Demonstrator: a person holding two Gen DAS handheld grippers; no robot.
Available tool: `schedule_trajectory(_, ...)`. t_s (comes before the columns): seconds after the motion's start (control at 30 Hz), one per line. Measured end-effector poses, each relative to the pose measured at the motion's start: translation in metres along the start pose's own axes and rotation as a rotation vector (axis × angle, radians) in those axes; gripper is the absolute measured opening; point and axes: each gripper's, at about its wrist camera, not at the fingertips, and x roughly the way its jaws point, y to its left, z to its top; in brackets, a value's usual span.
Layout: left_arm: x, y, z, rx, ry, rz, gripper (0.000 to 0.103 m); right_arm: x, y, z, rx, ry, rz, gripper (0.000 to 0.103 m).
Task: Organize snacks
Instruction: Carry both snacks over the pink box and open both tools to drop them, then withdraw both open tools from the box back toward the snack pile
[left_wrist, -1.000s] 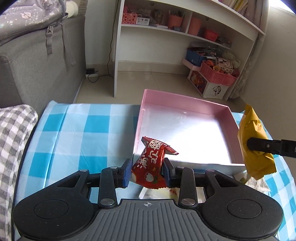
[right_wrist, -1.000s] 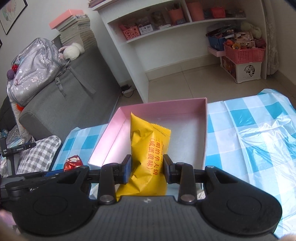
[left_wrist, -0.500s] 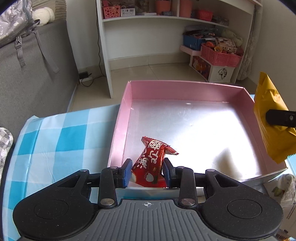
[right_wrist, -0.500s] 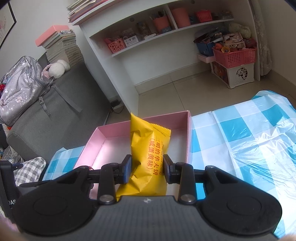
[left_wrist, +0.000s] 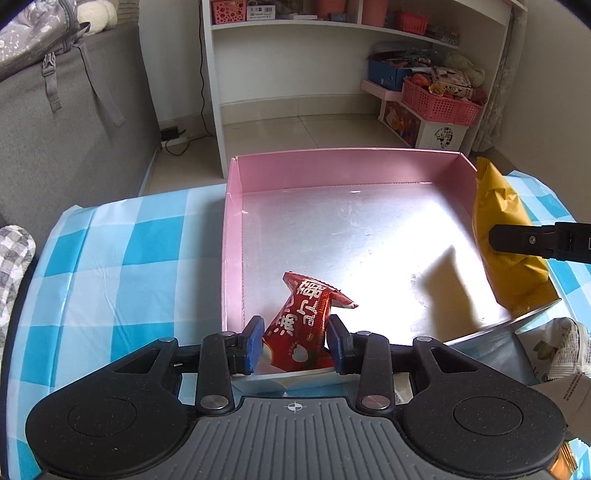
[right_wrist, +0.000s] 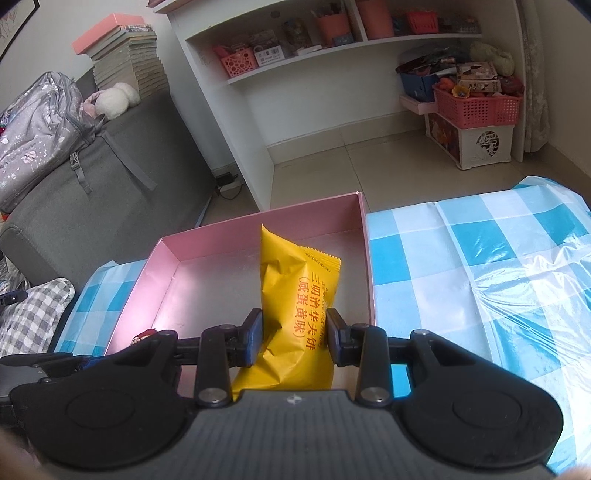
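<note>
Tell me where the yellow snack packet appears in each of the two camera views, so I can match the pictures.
Left wrist view: the yellow snack packet is at the right edge, over the right wall of the pink box, pinched by the right gripper.
Right wrist view: the packet stands in the centre, between that gripper's pads, over the box's right half.
Shared landmark: the pink box on the blue checked tablecloth.

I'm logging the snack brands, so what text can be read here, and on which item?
"三明治华夫饼 (咸蛋黄味)": red print on the yellow packet, right gripper.
White characters on the red packet, left gripper: stylised, one looks like "满", the rest unclear.
White wrapper and shelf labels: too small.
</note>
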Motion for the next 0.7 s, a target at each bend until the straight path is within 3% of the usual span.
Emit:
schedule_trajectory(0.07, -0.003, 0.000, -0.001, 0.002, -0.020, -0.001, 0.044, -0.004, 0.001, 0.001, 0.008, -0.001, 0.002, 0.037)
schedule_trajectory(0.13, -0.009, -0.001, -0.001, -0.002, -0.036, -0.012, 0.063, -0.008, 0.002, 0.001, 0.011, -0.003, 0.009, 0.059)
schedule_trajectory(0.3, -0.032, -0.007, -0.004, 0.005, -0.067, -0.035, 0.083, -0.024, 0.003, 0.001, 0.029, -0.008, 0.006, 0.077)
schedule_trajectory(0.43, -0.053, -0.005, -0.011, -0.002, -0.075, -0.044, 0.089, -0.039, 0.009, -0.003, 0.008, 0.010, -0.013, 0.088)
schedule_trajectory(0.7, -0.097, -0.001, -0.040, 0.002, -0.078, -0.028, 0.096, -0.073, 0.033, -0.022, -0.118, 0.014, -0.047, 0.099)
